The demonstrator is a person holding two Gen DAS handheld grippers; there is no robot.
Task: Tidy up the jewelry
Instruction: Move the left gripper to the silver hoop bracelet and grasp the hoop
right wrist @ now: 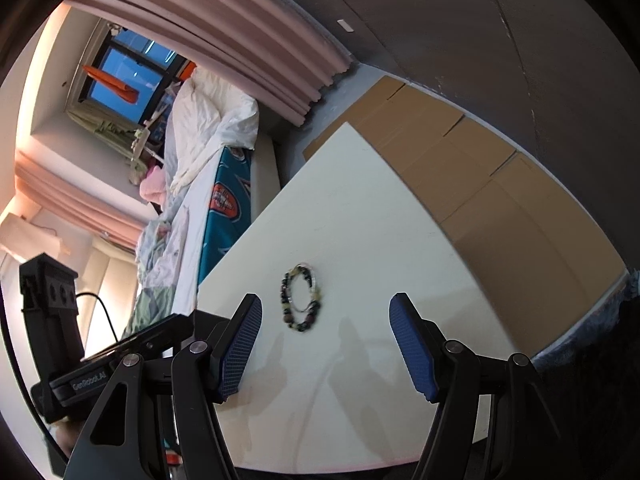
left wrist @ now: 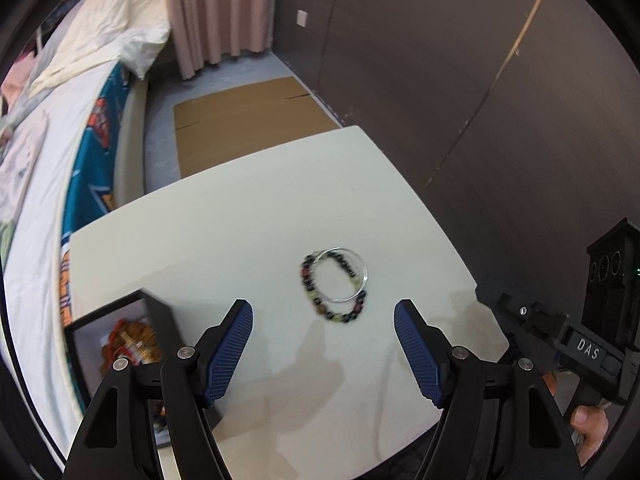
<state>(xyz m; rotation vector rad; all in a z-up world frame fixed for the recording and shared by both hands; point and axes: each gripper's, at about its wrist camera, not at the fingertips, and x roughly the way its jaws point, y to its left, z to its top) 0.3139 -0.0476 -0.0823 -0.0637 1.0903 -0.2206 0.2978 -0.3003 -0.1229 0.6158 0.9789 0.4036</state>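
Observation:
A beaded bracelet (left wrist: 320, 300) of dark and pale beads lies on the white table (left wrist: 224, 240), overlapped by a thin clear bangle (left wrist: 362, 280). Both also show in the right wrist view, the bracelet (right wrist: 286, 300) and bangle (right wrist: 316, 280). My left gripper (left wrist: 323, 322) is open and empty, hovering just in front of the bracelets. My right gripper (right wrist: 325, 318) is open and empty, also a little short of them. An open black jewelry box (left wrist: 160, 312) with red and gold pieces inside sits at the table's left front corner.
A bed (left wrist: 40, 160) with white bedding lies left of the table. Flat cardboard (left wrist: 248, 120) lies on the floor beyond it. A dark wall (left wrist: 480, 80) stands on the right. The other gripper's body (left wrist: 592, 344) shows at the right edge.

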